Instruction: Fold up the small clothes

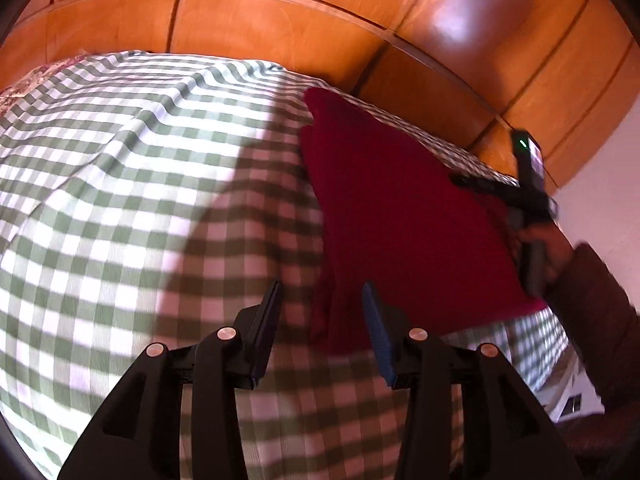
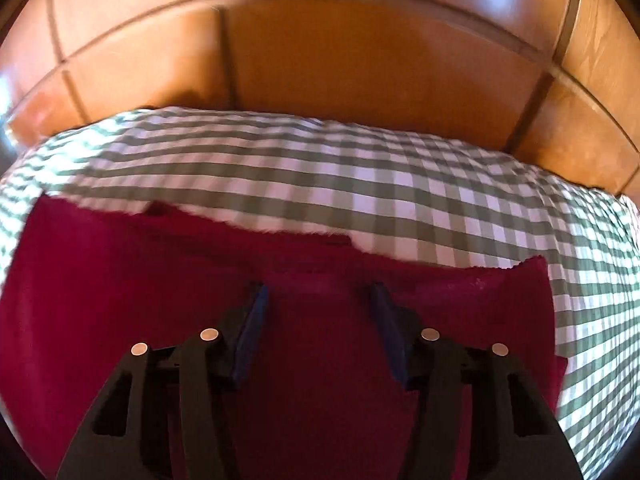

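Note:
A dark red garment (image 1: 400,216) lies flat on a green and white checked cloth (image 1: 120,184). My left gripper (image 1: 323,294) is open and empty, hovering over the garment's near left edge. My right gripper (image 1: 496,188) shows in the left wrist view over the garment's far right side, held by a hand. In the right wrist view the red garment (image 2: 120,280) fills the lower frame, and my right gripper (image 2: 318,292) is open just above it, with nothing between the fingers.
A wooden headboard or panelled wall (image 1: 280,20) rises right behind the checked surface (image 2: 360,168). A patterned fabric (image 1: 36,80) lies at the far left edge. The surface drops off at the right (image 1: 560,360).

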{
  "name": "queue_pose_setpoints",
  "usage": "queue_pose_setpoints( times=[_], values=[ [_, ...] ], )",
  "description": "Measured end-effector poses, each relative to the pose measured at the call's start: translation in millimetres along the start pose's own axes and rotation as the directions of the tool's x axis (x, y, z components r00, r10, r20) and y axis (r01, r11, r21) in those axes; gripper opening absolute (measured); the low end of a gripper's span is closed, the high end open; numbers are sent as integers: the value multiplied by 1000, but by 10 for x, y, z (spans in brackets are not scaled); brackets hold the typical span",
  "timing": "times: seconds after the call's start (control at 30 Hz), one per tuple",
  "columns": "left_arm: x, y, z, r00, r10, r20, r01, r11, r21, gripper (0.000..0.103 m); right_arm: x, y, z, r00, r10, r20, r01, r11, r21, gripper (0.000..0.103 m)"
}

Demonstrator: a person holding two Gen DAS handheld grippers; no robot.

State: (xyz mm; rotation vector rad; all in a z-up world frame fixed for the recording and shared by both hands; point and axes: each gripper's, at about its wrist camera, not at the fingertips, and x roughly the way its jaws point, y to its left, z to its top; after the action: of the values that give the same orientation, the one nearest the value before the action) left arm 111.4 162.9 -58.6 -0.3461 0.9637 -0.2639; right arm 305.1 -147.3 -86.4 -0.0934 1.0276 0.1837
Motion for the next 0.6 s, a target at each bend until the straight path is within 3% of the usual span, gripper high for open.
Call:
queue_pose_setpoints(
  times=[0.1,0.27,0.3,0.5,0.6],
  values=[
    [-20,-37,-58,999,-51,1,51,999,4,52,-18,-33,57,1000,-12,10,11,999,31,52],
    [192,-111,-70,996,-76,-43,77,997,12,47,-381,-217,-113,998,36,44,-40,995,88,54],
    [255,-106,-88,996,-61,-58,61,998,7,41,-493,-313,-196,998,46,51,-51,993,106,54],
    [321,-37,-90,994,-95,-59,90,994,-68,39,-1178,-1043,-911,991,108,78,-124,964,237,54],
    [321,-43,-92,994,-90,-59,86,994,-71,39,-1377,-1267,-1331,985,158,67,-171,942,288,60]
  ],
)
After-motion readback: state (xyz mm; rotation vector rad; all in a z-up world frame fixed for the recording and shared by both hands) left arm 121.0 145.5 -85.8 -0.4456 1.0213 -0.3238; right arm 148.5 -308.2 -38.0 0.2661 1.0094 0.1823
